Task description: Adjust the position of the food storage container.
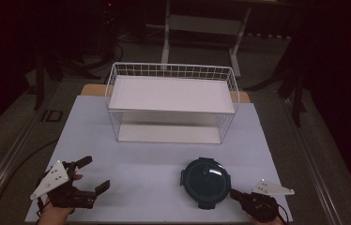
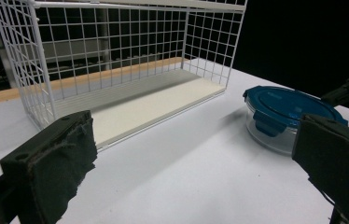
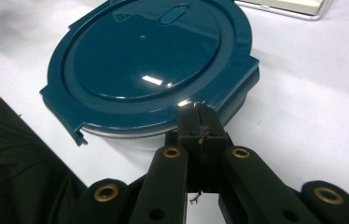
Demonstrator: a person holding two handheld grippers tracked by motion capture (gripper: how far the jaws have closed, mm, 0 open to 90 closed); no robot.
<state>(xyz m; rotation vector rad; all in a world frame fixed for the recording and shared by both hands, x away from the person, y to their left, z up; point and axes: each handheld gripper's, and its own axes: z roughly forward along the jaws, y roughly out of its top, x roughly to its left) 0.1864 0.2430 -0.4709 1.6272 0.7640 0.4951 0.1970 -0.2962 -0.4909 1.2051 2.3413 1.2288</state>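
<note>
Sitting on one table [image 1: 155, 159] — one lidded container [image 1: 206, 182], one wire rack [image 1: 171, 101], left tool [image 1: 93, 174] apart, right tool [image 1: 233, 192] together.

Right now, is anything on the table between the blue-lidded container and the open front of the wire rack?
Nothing visible. The container sits near the right gripper, and only bare table lies between it and the wire rack. The left gripper is off to the side, jaws apart.
</note>
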